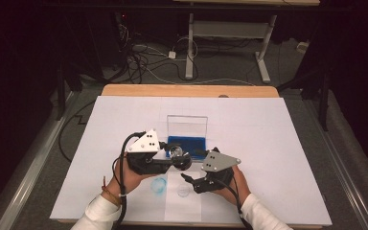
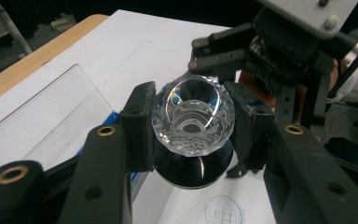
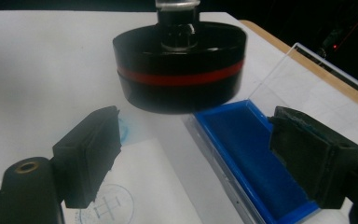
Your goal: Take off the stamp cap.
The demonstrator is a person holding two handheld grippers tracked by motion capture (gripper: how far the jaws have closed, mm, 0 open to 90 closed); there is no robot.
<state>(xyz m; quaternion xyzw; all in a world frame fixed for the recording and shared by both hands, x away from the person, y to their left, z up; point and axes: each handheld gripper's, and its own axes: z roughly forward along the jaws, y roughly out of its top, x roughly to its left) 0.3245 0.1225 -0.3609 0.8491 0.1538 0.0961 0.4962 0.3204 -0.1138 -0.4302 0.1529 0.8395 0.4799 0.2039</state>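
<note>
Crystal-knobbed stamp [image 2: 193, 126] held in my left gripper [image 1: 172, 160], lifted clear between ink pad [image 1: 187, 142] and paper [image 1: 184, 201].

Detail: my left jaws are clamped on the faceted glass knob of the stamp, whose black, red-banded base [image 3: 181, 65] hangs off the tabletop [image 1: 268, 139] at about the 12 o'clock edge of the paper sheet, with the blue ink pad and its raised clear lid [image 1: 187, 125] just beyond at 12 o'clock. Two round blue impressions [image 1: 159, 184] already lie on the tabletop and paper at 6 o'clock of the stamp. My right gripper [image 1: 188, 181] stands with its jaws wide and nothing between them, aimed at the base from 5 o'clock. I judge the step as carrying the stamp between inking and printing; the next move calls for a level, square descent onto bare paper, or onto the pad, avoiding a tilt.
</note>
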